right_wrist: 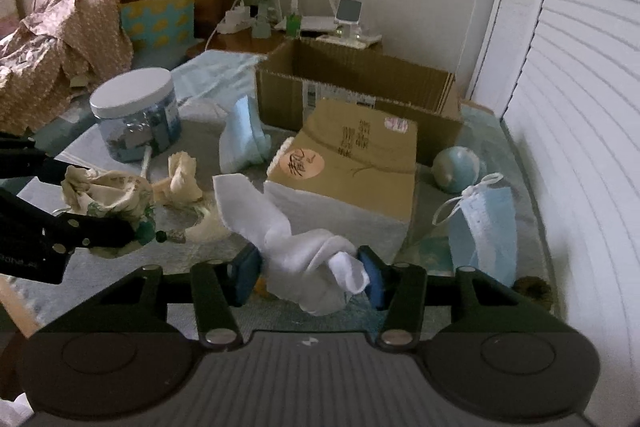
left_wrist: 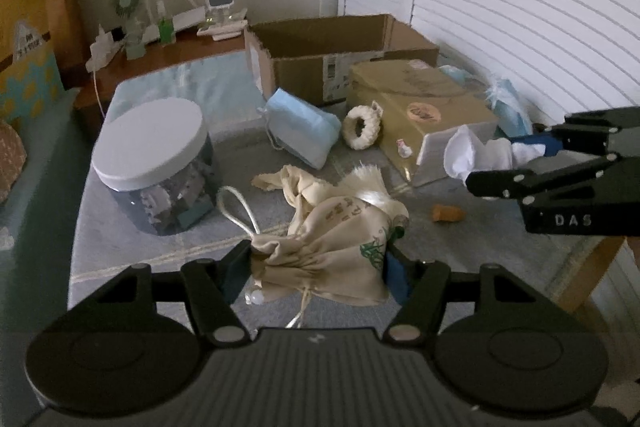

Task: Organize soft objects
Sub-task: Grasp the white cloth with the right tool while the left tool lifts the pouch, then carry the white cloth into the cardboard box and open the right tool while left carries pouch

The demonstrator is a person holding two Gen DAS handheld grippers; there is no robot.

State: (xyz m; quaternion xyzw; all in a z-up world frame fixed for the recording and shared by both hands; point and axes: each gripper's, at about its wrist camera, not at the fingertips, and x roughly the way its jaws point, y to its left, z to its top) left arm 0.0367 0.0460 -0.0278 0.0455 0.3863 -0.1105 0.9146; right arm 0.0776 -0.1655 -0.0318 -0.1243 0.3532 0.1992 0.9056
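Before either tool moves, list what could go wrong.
1. The beige drawstring pouch in the left tool trails a cord loop beside the jar; it might snag there.
2. The right tool grips only the bunched end of the white cloth; its loose tail may drag across the tan box.

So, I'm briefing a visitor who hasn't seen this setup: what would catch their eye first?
Probably the two claws, each shut on something soft: the left claw grips a beige drawstring pouch in the foreground, and the right claw grips a white cloth. Behind them an open cardboard box sits at the back, with a white-lidded jar on the left.
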